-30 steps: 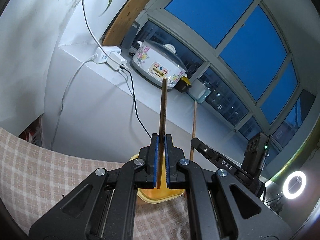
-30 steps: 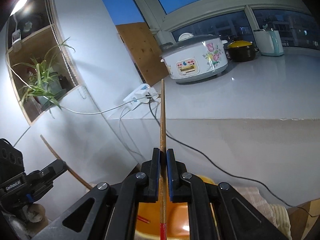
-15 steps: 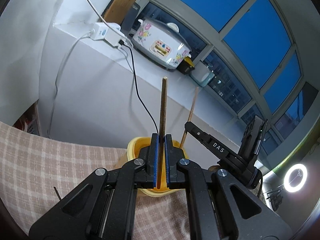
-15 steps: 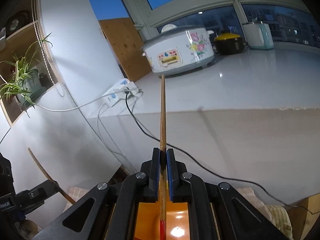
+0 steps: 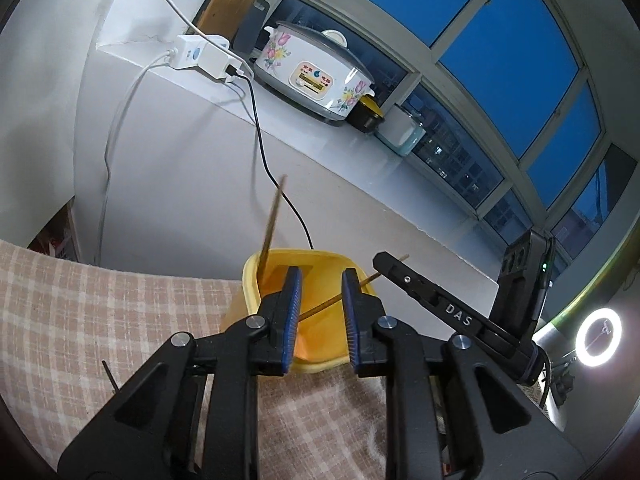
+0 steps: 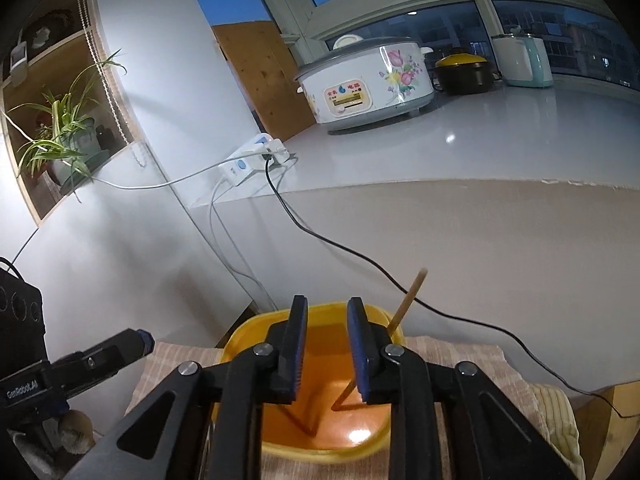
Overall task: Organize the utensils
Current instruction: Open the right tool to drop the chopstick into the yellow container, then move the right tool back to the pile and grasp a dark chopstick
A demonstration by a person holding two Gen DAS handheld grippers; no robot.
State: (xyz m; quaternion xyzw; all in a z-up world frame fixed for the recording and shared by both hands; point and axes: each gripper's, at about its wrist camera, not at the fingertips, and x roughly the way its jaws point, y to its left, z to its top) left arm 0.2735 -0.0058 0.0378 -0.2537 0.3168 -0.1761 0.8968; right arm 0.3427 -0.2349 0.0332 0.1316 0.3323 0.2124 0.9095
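Note:
A yellow container point(image 5: 256, 280) stands on a checked cloth, and shows in the right wrist view point(image 6: 236, 340) too. My left gripper point(image 5: 319, 280) is open and empty just above its rim. A wooden chopstick point(image 5: 273, 220) leans in the container at its left side, blurred. A second chopstick point(image 5: 324, 307) lies across it. My right gripper point(image 6: 327, 312) is open and empty over the container. One chopstick point(image 6: 408, 300) leans against its right rim and another point(image 6: 296, 420) rests inside.
A white ledge point(image 6: 480, 140) behind carries a flowered rice cooker point(image 6: 368, 84), a black pot point(image 6: 464, 72), a pale kettle point(image 6: 524, 60) and a power strip point(image 6: 252, 152) with a black cable point(image 6: 360, 256) hanging down. A potted plant point(image 6: 64, 132) sits in a wall niche. A ring light point(image 5: 600, 332) glows at right.
Both grippers have opened and let go of their chopsticks, which have dropped into the yellow container. Both grippers have tilted down toward the container.

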